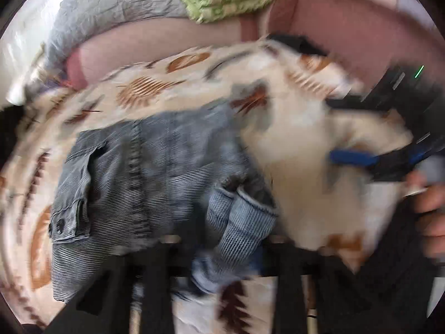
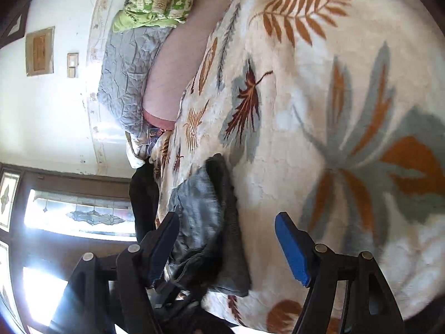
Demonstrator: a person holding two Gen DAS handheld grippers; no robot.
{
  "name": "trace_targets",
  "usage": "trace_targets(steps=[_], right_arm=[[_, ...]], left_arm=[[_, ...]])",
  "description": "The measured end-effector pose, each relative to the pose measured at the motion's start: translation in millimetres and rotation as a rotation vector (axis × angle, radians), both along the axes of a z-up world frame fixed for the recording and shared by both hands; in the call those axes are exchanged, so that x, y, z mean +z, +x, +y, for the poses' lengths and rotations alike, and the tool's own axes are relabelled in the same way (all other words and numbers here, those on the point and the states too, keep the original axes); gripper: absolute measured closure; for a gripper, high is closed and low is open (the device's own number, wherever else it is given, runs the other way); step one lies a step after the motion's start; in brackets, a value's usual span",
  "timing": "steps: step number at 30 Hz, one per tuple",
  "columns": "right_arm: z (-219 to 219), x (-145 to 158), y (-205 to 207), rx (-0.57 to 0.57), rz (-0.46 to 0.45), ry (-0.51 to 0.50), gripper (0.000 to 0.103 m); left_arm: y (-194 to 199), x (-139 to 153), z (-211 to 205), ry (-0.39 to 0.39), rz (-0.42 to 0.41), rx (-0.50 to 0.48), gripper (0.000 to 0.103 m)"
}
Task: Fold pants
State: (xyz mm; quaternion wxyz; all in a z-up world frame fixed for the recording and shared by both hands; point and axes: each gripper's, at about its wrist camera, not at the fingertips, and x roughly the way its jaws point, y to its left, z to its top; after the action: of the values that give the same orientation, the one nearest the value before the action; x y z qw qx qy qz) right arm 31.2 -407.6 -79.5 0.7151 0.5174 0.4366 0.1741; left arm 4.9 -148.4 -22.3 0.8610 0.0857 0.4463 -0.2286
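Pants (image 1: 155,172) lay bunched, part-folded on bed blanket (image 1: 292,144). Left tool (image 1: 217,286) apart, blurred, hem between jaws, grip unclear. Right tool (image 2: 226,247) apart, empty. Next likely: regrip, fold over.

Soft cream blanket with brown and grey leaf shapes (image 2: 292,128) spread over the bed, wrinkly grey quilt (image 2: 128,69) near the wall, green and white patterned bedding (image 2: 158,0) bunched beside it, pink padded bed edge (image 1: 347,19), bright coloured-glass window (image 2: 80,217)

No legible text, label or number anywhere
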Motion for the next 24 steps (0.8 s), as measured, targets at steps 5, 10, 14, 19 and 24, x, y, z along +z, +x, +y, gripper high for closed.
trace_targets(steps=[5,10,14,19,24], right_arm=[[12.8,32.4,-2.0,0.045,-0.084,0.01,0.028],[73.6,69.2,5.1,0.224,-0.152,0.102,0.027],[121.1,55.0,8.2,0.32,-0.075,-0.012,0.024],[123.3,5.7,-5.5,0.282,0.102,0.027,0.025],[123.2,28.8,-18.2,0.24,0.052,0.08,0.025]], left_arm=[[-13.9,58.4,68.0,-0.188,-0.093,0.11,0.041],[-1.2,59.3,143.4,-0.167,-0.131,0.337,0.035],[17.9,7.9,150.4,-0.077,0.03,0.346,0.035],[11.2,-11.4,147.9,-0.132,0.06,0.33,0.034],[5.4,-12.9,156.9,-0.189,0.08,0.336,0.028]])
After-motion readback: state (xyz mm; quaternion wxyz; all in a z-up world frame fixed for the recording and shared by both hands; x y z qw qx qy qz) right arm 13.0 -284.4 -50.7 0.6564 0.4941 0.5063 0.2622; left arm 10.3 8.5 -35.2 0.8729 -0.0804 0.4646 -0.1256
